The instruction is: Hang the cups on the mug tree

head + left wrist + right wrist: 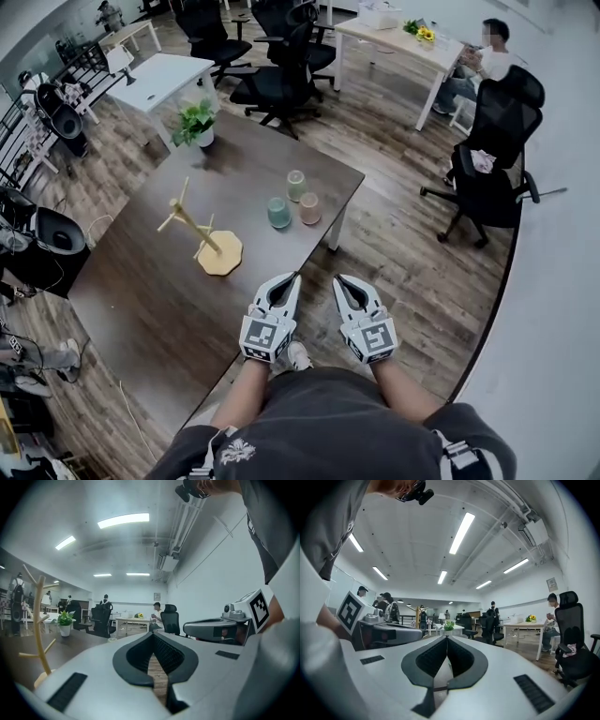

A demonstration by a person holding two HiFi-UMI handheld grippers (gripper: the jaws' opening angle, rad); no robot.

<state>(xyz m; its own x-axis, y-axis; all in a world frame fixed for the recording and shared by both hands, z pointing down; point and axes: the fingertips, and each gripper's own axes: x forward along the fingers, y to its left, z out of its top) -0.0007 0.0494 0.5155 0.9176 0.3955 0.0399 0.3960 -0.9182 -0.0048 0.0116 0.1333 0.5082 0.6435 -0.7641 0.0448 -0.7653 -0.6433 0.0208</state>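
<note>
Next reach: I should open one claw early and take a cup by its rim. White left gripper (292, 276) and right gripper (340, 279) are both clenched, empty, pointing level just off the dark wooden table (141, 300). Mid-table stands the pale wooden mug tree (200, 232), bare. Beyond it are three pastel cups (278, 212), handles too small to make out.

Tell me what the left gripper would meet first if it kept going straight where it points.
Most likely the pink cup, though it may pass just beside it. The left gripper points along the dark table near its edge, toward that cup. Height and depth are unclear, so this is a guess.
</note>
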